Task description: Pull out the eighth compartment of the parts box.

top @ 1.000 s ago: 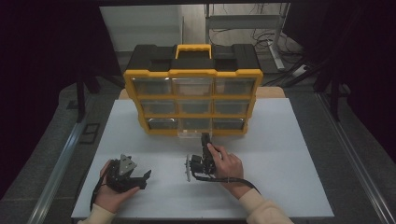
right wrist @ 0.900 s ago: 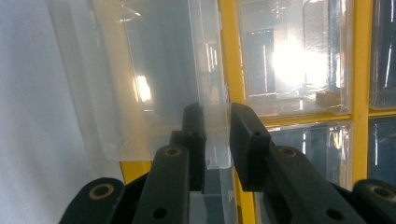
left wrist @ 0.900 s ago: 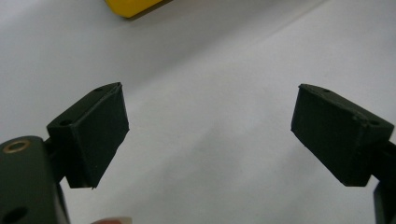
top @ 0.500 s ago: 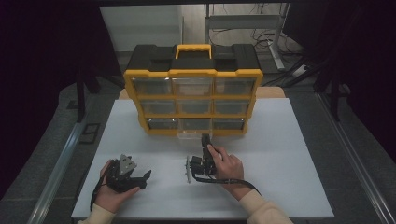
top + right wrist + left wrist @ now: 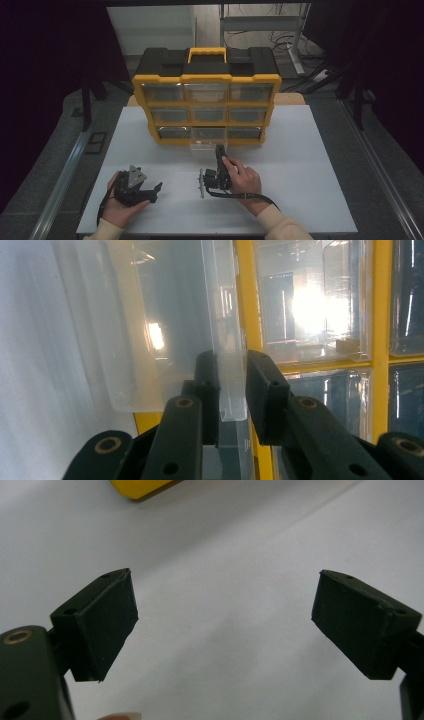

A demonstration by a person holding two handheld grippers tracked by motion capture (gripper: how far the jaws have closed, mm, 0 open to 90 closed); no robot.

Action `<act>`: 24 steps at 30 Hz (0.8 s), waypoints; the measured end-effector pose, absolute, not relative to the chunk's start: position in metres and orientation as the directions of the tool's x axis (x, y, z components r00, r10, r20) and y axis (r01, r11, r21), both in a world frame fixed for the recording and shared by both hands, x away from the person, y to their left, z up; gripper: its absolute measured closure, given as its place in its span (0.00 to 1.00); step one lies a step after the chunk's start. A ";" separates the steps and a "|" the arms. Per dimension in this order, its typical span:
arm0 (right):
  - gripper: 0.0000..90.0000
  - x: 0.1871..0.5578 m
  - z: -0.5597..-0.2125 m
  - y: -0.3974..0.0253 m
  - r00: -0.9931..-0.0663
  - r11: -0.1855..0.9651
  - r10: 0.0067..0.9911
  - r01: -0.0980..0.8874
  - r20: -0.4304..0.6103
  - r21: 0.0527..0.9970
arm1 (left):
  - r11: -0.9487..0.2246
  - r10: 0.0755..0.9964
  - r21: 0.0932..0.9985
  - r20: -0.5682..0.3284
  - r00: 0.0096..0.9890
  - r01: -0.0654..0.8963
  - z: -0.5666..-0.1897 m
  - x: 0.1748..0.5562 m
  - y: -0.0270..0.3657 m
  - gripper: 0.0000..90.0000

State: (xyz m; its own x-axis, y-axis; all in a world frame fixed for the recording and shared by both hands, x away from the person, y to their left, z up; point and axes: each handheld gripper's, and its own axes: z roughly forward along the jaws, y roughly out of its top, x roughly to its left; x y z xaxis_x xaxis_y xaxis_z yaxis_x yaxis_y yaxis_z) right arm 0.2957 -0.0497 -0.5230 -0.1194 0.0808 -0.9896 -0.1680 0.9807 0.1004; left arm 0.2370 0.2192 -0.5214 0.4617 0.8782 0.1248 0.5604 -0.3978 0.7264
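Clear drawer (image 5: 170, 335) jutting toward person

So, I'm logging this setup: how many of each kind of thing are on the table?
Yellow-and-black organizer: 1
Clear drawers in it, the bottom-middle drawer pulled partly out: 9
Handheld grippers, left gripper and right gripper: 2
Total: 12

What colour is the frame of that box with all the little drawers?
The organizer's frame is yellow, with a black top; the drawers are clear. It shows best in the high view.
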 end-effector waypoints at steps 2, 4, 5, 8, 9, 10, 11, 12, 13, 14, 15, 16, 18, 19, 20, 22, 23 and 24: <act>0.85 0.295 -0.523 -0.050 -0.119 0.981 0.081 -0.164 -0.990 0.100 | -0.398 0.878 0.726 0.124 0.462 0.561 -0.522 0.237 0.219 0.13; 0.85 0.295 -0.523 -0.050 -0.120 0.980 0.084 -0.167 -0.989 0.103 | -0.400 0.877 0.724 0.124 0.464 0.562 -0.522 0.237 0.219 0.13; 0.85 0.294 -0.523 -0.050 -0.120 0.980 0.084 -0.167 -0.989 0.104 | -0.399 0.877 0.725 0.124 0.463 0.562 -0.522 0.237 0.219 0.13; 0.85 0.294 -0.523 -0.050 -0.121 0.981 0.080 -0.164 -0.989 0.100 | -0.401 0.877 0.723 0.126 0.464 0.562 -0.522 0.237 0.220 0.13; 0.85 0.293 -0.523 -0.050 -0.121 0.981 0.081 -0.164 -0.989 0.101 | -0.401 0.877 0.723 0.126 0.463 0.562 -0.522 0.237 0.219 0.13; 0.85 0.293 -0.523 -0.051 -0.121 0.981 0.082 -0.167 -0.989 0.102 | -0.402 0.877 0.723 0.126 0.464 0.562 -0.522 0.237 0.219 0.13; 0.85 0.293 -0.523 -0.051 -0.123 0.981 0.081 -0.167 -0.989 0.101 | -0.402 0.877 0.723 0.127 0.464 0.562 -0.522 0.237 0.219 0.13; 0.85 0.293 -0.522 -0.051 -0.124 0.981 0.082 -0.167 -0.989 0.102 | -0.398 0.878 0.725 0.123 0.463 0.562 -0.522 0.237 0.219 0.13; 0.85 0.292 -0.522 -0.051 -0.123 0.981 0.081 -0.164 -0.989 0.101 | -0.399 0.878 0.725 0.124 0.463 0.562 -0.522 0.237 0.219 0.13; 0.85 0.292 -0.522 -0.051 -0.123 0.981 0.082 -0.165 -0.989 0.102 | -0.399 0.878 0.725 0.125 0.463 0.562 -0.522 0.237 0.219 0.13; 0.85 0.292 -0.522 -0.051 -0.124 0.981 0.081 -0.166 -0.989 0.102 | -0.399 0.878 0.725 0.124 0.462 0.562 -0.522 0.237 0.219 0.13; 0.85 0.291 -0.522 -0.051 -0.125 0.981 0.081 -0.166 -0.989 0.102 | -0.401 0.877 0.723 0.126 0.464 0.562 -0.522 0.237 0.219 0.13; 0.85 0.291 -0.522 -0.051 -0.126 0.980 0.082 -0.169 -0.989 0.103 | -0.402 0.877 0.723 0.126 0.464 0.562 -0.522 0.237 0.220 0.13; 0.85 0.290 -0.522 -0.051 -0.125 0.981 0.080 -0.165 -0.989 0.100 | -0.399 0.878 0.725 0.125 0.463 0.562 -0.522 0.237 0.219 0.13; 0.85 0.289 -0.522 -0.051 -0.127 0.981 0.082 -0.164 -0.989 0.102 | -0.399 0.878 0.725 0.124 0.463 0.561 -0.522 0.237 0.219 0.13; 0.85 0.289 -0.522 -0.051 -0.126 0.981 0.083 -0.167 -0.989 0.103 | -0.399 0.877 0.725 0.124 0.463 0.561 -0.522 0.237 0.219 0.13; 0.85 0.288 -0.522 -0.051 -0.126 0.980 0.080 -0.169 -0.989 0.101 | -0.400 0.877 0.725 0.125 0.463 0.561 -0.522 0.237 0.219 0.13; 0.85 0.288 -0.522 -0.052 -0.127 0.981 0.079 -0.168 -0.989 0.100 | -0.399 0.877 0.725 0.125 0.463 0.562 -0.522 0.237 0.219 0.13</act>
State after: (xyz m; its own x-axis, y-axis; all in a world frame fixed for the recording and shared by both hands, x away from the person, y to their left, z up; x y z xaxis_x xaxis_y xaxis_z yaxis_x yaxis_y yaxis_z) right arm 0.2879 -0.0515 -0.5217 -0.1269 0.0790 -0.9888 -0.1684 0.9806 0.0999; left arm 0.2375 0.2191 -0.5218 0.4631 0.8775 0.1247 0.5615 -0.3994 0.7247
